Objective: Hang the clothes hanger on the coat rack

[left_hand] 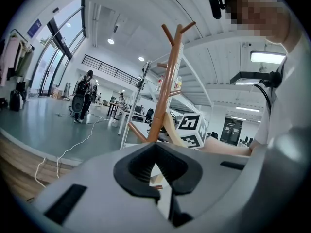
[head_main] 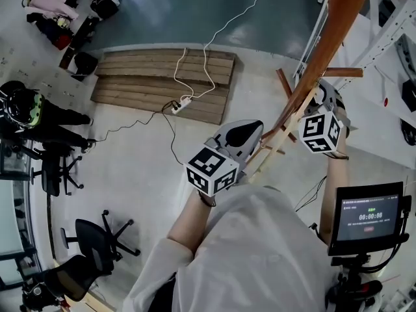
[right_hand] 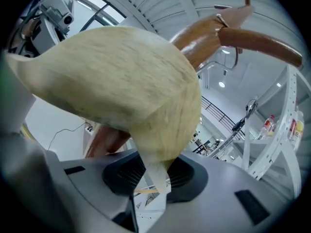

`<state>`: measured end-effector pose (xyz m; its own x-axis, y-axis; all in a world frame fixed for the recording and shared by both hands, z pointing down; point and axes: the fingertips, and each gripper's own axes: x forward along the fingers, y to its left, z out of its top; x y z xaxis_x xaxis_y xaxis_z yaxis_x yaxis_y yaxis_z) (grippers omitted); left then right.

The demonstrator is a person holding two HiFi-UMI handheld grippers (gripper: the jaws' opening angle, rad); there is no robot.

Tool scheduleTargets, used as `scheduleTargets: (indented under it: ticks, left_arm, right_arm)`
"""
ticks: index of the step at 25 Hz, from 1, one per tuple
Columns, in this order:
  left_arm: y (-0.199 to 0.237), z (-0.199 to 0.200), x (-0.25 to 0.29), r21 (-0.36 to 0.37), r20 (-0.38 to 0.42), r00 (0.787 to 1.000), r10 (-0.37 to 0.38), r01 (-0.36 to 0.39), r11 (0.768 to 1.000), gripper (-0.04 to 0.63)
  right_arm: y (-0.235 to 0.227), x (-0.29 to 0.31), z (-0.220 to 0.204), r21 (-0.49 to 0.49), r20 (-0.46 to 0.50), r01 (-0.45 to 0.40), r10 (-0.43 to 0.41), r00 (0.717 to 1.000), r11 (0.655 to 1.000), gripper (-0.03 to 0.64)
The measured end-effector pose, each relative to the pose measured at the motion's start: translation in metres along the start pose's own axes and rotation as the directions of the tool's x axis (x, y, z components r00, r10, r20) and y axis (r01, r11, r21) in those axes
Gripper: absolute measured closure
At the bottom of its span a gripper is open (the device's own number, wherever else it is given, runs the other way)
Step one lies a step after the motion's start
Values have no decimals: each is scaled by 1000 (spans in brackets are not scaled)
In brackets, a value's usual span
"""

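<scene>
The brown wooden coat rack (head_main: 331,38) slants across the upper right of the head view; its forked pegs (left_hand: 176,33) rise ahead in the left gripper view. A pale wooden hanger (head_main: 284,137) lies along the rack's pole between my two grippers. My right gripper (head_main: 320,90) is shut on the hanger (right_hand: 121,76), which fills the right gripper view just under a brown peg (right_hand: 252,38). My left gripper (head_main: 250,135) sits close beside the hanger's lower end. Its jaws (left_hand: 156,171) look shut, and I see nothing held between them.
A flat wooden pallet (head_main: 166,83) lies on the floor with a white cable and power strip (head_main: 182,103). Office chairs (head_main: 97,236) stand at lower left. A tablet screen (head_main: 367,216) sits at lower right. White shelving (head_main: 390,38) is behind the rack. A person (left_hand: 82,98) stands far off.
</scene>
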<state>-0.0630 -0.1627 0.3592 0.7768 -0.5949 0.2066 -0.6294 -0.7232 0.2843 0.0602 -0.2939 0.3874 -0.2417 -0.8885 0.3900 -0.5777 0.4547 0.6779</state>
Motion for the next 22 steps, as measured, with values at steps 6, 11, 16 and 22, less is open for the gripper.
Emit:
scheduleTargets:
  ticks: [6, 11, 16, 22]
  left_arm:
    - [1, -3, 2, -10, 7, 1000, 3, -3, 1000, 594]
    - [-4, -7, 7, -16, 6, 1000, -9, 9, 1000, 594]
    - [-5, -8, 8, -14, 3, 1000, -14, 14, 1000, 594]
    - [-7, -5, 10, -7, 6, 1000, -21, 21, 1000, 594]
  right_arm:
    - [2, -3, -4, -10, 25, -9, 9, 1000, 1000, 517]
    - [3, -4, -8, -2, 32, -25, 25, 999, 1000, 443]
    - [-11, -12, -4, 3, 70, 30, -30, 997, 1000, 433]
    - [-20, -19, -5, -47, 55, 53, -51, 997, 997, 433]
